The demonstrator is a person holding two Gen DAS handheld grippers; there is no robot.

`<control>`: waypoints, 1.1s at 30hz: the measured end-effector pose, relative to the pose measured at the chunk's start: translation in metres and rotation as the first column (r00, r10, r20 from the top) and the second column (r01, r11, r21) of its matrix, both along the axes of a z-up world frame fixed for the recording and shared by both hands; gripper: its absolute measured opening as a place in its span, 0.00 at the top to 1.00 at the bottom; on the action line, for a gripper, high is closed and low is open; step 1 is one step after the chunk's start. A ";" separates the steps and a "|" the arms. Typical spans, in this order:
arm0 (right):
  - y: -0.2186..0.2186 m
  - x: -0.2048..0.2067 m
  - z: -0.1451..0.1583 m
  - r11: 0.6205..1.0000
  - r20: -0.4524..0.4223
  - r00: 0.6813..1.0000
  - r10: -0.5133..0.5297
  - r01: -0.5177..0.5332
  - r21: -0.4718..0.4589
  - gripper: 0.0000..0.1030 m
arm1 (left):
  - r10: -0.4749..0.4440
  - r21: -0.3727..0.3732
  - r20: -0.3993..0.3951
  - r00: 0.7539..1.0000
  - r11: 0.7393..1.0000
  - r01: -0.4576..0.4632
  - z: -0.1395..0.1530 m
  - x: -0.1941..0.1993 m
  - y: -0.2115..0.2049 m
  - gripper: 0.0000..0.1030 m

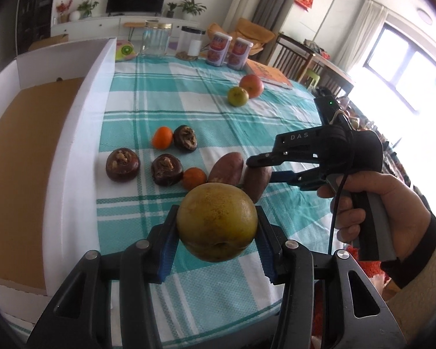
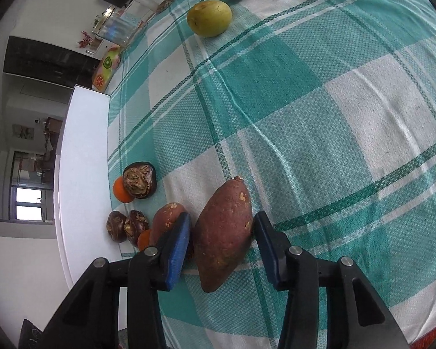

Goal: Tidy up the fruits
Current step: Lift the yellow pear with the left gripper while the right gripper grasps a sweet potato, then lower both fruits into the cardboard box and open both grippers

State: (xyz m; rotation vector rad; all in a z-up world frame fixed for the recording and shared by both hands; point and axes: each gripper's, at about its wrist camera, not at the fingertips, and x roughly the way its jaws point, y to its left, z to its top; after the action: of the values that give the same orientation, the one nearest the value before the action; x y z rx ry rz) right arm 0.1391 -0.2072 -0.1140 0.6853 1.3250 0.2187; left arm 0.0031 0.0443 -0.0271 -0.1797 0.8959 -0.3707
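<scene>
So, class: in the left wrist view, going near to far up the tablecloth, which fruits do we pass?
Pear held in left tongs → small orange → upper orange → green fruit → red apple.

Pear (image 1: 217,221) between hand-held gripper (image 1: 215,232) pads

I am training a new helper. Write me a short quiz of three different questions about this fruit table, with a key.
1. True or false: the left tongs hold a yellow-brown pear above the checked tablecloth.
2. Which thing lies between the fingers of the right tongs? A) an orange B) a sweet potato C) a glass jar
3. Fill in: the red apple touches a small ____ fruit.

Key: 1 true. 2 B, the sweet potato. 3 green.
</scene>
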 end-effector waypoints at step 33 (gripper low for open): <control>0.178 -0.069 0.128 0.940 0.470 0.815 0.340 -0.299 -0.163 0.32 | 0.353 0.234 0.234 0.906 0.884 -0.405 0.049 -0.004 0.155 0.19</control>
State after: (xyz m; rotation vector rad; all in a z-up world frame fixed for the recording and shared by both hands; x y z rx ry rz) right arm 0.0700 -0.0290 0.0141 0.2964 0.9366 0.5731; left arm -0.0009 0.1992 0.0224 -0.0574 0.6983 0.1079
